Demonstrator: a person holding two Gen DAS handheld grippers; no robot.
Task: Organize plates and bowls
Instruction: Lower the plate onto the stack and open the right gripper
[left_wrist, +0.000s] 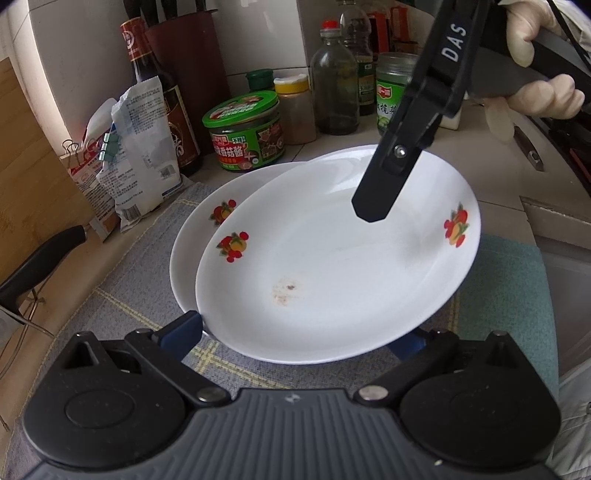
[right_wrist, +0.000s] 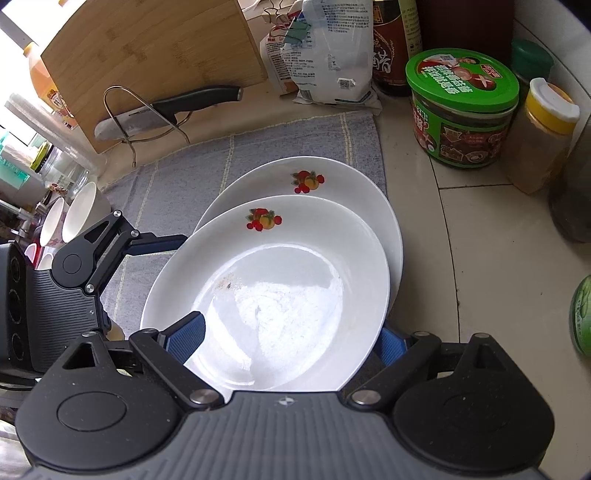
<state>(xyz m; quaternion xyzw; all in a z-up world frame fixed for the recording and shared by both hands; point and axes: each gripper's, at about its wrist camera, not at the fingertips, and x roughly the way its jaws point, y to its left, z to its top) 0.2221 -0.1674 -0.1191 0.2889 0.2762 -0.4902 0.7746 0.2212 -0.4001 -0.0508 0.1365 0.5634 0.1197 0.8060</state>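
Grey checked cloth (right_wrist: 177, 177) on countertop (right_wrist: 480, 229)

From my seat I see a pale tiled countertop (right_wrist: 480, 229) under a grey checked cloth (right_wrist: 177, 173); a bamboo cutting board (right_wrist: 147, 55) leans at eleven o'clock, daylight glares behind it, and white wall tiles (left_wrist: 81, 55) rise at twelve.

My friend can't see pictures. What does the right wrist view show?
Two white plates with fruit prints overlap on a grey mat, the upper plate lying between the right gripper fingers. A green-lidded jar stands on the counter behind.
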